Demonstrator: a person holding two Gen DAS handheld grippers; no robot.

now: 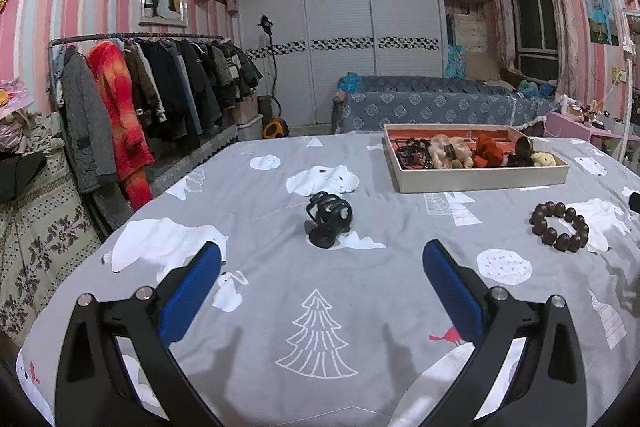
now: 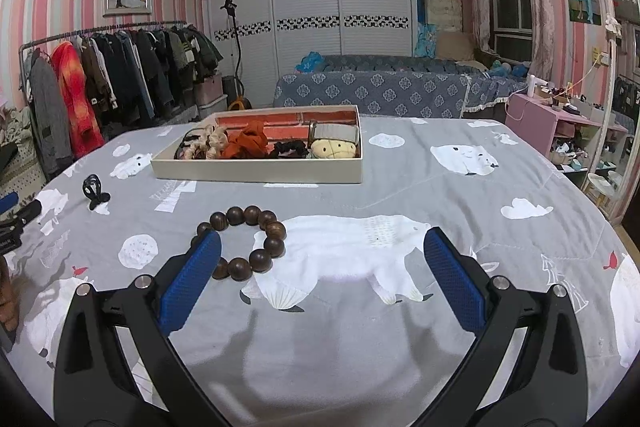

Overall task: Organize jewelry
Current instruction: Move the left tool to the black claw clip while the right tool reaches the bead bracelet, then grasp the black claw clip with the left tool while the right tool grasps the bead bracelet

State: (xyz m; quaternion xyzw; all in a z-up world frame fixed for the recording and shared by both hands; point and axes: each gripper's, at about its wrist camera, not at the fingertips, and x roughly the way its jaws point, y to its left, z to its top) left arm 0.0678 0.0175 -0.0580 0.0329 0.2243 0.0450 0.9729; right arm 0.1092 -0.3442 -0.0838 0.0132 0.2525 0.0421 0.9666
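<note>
A black hair claw clip (image 1: 329, 223) lies on the grey printed sheet just ahead of my left gripper (image 1: 322, 261), which is open and empty. It shows small in the right wrist view (image 2: 94, 191) at far left. A dark wooden bead bracelet (image 1: 559, 226) lies to the right. In the right wrist view the bracelet (image 2: 244, 241) lies by the left finger of my right gripper (image 2: 322, 259), which is open and empty. A white tray (image 1: 480, 179) with scrunchies and hair ties sits further back; it also shows in the right wrist view (image 2: 256, 171).
The grey sheet (image 1: 360, 307) covers a bed. A clothes rack (image 1: 152, 87) stands to the left, a blue sofa (image 2: 380, 87) behind, and a pink side table (image 2: 560, 123) to the right. My left gripper's tip (image 2: 12, 205) shows at the right view's left edge.
</note>
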